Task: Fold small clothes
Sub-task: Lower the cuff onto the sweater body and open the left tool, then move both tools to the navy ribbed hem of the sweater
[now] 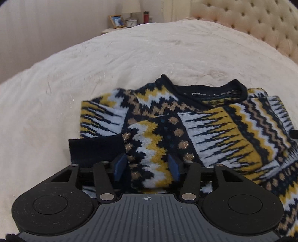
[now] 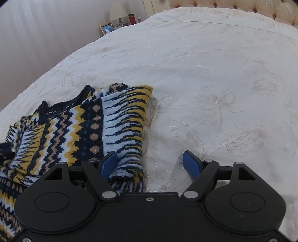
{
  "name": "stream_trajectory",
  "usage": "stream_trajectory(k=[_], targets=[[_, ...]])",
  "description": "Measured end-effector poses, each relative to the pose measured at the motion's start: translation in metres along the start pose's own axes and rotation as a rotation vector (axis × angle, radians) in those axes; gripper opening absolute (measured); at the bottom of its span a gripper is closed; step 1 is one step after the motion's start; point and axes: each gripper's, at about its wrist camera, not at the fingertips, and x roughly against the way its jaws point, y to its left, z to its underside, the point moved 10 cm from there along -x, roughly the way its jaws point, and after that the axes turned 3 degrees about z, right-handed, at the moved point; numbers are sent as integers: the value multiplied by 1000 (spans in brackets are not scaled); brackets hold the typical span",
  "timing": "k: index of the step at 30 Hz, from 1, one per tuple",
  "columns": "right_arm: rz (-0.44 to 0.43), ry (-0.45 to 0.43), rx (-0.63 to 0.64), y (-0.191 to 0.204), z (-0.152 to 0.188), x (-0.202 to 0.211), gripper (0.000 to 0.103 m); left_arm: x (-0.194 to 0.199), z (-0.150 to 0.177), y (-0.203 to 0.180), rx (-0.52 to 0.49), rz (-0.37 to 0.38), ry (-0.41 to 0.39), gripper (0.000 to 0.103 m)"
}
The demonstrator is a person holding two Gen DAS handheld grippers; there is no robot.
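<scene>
A small knitted sweater [image 1: 214, 126] in navy, yellow, white and tan lies on the bed, sleeves folded in over the body, navy collar at the far side. My left gripper [image 1: 148, 165] is open, its blue pads either side of a fold of the sweater with the navy cuff [image 1: 96, 149] just left of it. The sweater also shows in the right wrist view [image 2: 83, 134]. My right gripper [image 2: 150, 163] is open wide at the sweater's right edge, left pad [image 2: 109, 163] on the folded sleeve, right pad [image 2: 191, 163] over the bedspread.
A cream embroidered bedspread [image 2: 214, 83] covers the bed. A tufted headboard [image 1: 251, 24] is at the far right. A nightstand with a lamp [image 1: 131, 7], photo frame [image 1: 116, 21] and red flask [image 1: 146, 17] stands beyond the bed's far edge.
</scene>
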Motion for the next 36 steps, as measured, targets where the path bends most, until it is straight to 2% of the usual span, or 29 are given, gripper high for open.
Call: stream_trajectory(k=[2,4,5,8,10,22,26,30,31,33,34,36], targets=[[-17,-14,-28,-1,-2,0,80,-3,0,2,31,-2,-32,55],[-49,-32,-75,-2,-5,2,80,-5,1,1,70,4,-71,66],[-72,-43,-111,-3,-6,3,80,-5,1,1,83,-1,-93,67],[-118,-68,-181,-5,-10,6,80,-8,3,-9,28,-61,-158,73],[-111,-91,-176,-5,-12,8,80,-9,5,-12,-7,-98,-195,73],[-154,-176,-160,17,-22,6,80,-14,8,-5,69,-34,-218,74],[-139,-169,-165,14,-33,-4,80,-14,8,-6,63,-41,-218,74],[-128,-100,-195,6,-41,-31,78,-13,8,-6,63,-40,-220,74],[-122,-81,-197,6,-41,-38,67,-13,8,-6,65,-38,-221,74],[-112,-69,-168,11,-42,-41,28,-13,8,-5,70,-34,-222,74],[-104,-75,-142,15,-43,-39,16,-13,8,-5,71,-32,-222,74],[-48,-96,-60,20,-45,-29,15,-13,8,-5,71,-32,-222,74]])
